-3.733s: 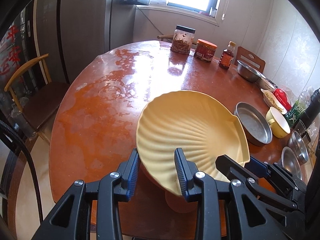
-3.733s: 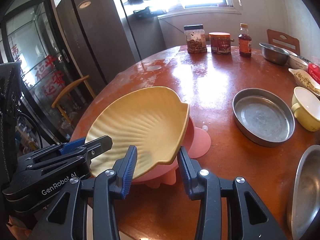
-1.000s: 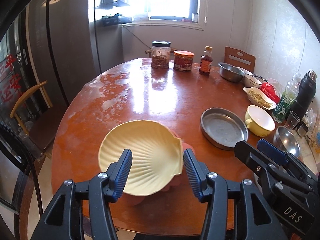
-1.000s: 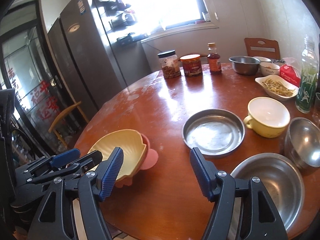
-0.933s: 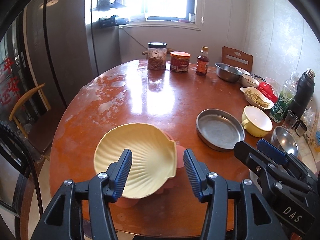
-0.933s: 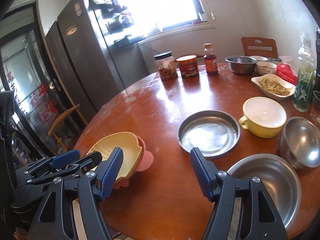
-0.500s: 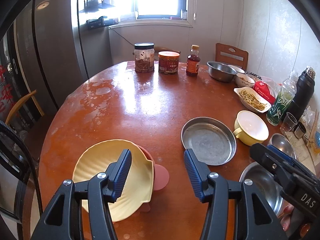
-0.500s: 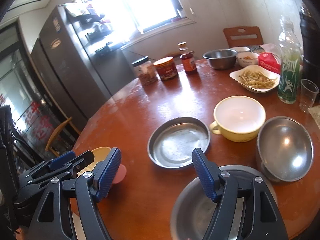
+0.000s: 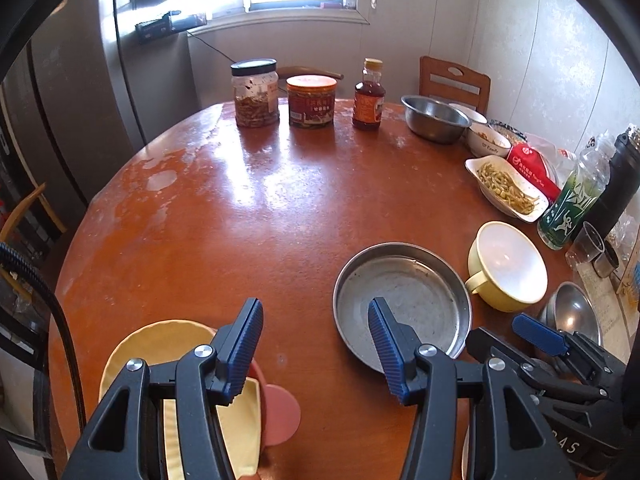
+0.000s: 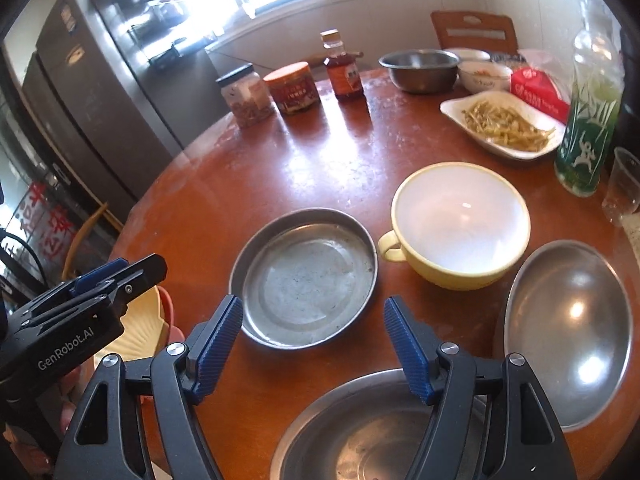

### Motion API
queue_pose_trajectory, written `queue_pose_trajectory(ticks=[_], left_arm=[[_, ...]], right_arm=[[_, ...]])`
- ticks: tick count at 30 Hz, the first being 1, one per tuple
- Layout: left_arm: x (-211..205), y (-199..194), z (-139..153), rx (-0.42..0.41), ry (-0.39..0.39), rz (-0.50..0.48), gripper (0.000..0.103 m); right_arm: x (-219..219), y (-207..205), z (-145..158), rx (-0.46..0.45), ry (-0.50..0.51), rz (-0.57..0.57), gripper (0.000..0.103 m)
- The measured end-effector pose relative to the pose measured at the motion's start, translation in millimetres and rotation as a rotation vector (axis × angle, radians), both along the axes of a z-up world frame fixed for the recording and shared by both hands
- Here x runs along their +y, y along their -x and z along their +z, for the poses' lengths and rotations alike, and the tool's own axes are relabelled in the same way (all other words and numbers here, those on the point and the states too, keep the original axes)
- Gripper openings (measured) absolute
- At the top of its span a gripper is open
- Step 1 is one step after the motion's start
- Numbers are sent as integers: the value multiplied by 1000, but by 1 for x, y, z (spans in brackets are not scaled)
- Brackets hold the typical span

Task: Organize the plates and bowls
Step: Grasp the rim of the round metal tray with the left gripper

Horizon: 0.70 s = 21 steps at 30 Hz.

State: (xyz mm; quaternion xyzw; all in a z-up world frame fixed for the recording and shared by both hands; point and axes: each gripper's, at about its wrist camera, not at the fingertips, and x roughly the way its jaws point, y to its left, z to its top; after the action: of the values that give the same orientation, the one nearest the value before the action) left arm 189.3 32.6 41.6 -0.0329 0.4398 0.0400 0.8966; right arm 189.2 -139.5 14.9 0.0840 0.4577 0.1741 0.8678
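Table: round, reddish-brown and glossy, with worn pale patches toward its left edge.
Shell plate: pale yellow, ribbed, at the near left edge of the table, lying on a pink dish whose rim shows at its right side.
Left gripper: above the near table edge, jaws spread wide with nothing between them; its left finger overlaps the shell plate.
Metal pan: round, shallow, grey, just right of the shell plate, lying flat and empty.
Right gripper: jaws released and wide apart, holding nothing, hovering at the pan's near rim.
Steel plate: directly under the right gripper at the near edge, partly hidden by its fingers.
Yellow cup-bowl: white inside, with a handle pointing toward the pan, close to its right.
Steel bowl: to the right of the steel plate, beside the yellow cup-bowl.
Far side, left to right: a clear jar, a red-lidded jar, a sauce bottle, a steel basin.
Right edge: a white dish of bean sprouts, a red packet, a green bottle, a plastic cup.
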Motion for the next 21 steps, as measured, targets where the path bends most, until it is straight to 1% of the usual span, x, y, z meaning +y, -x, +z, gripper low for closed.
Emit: queue_pose_trajectory(ticks=[3,8,10,11,15,17,21], left_arm=[[-3,-11,-8,19,6,-19,55],[-6,-26,-25,61,-6,-37,57],[-7,-30,-32,78,-6,-45,58],[-8,-33,-36,90,-8,-51,58],[-10,-39,-51,140,-35,-49,58],[-10,-42,-58,165,-43,-42,58],[-9,-46,-67,197,-51,-40,58]], right_arm=[[-2,-9,-5,16,28,-13,70],[-2,-19,-13,41,85,-18,70],[0,-23,-18,55,122,-23,65],[1,-24,-20,51,140,-22,60],[7,-28,-29,72,184,-2,48],[11,-28,-31,72,208,9,45],[16,-34,-38,105,255,12,43]])
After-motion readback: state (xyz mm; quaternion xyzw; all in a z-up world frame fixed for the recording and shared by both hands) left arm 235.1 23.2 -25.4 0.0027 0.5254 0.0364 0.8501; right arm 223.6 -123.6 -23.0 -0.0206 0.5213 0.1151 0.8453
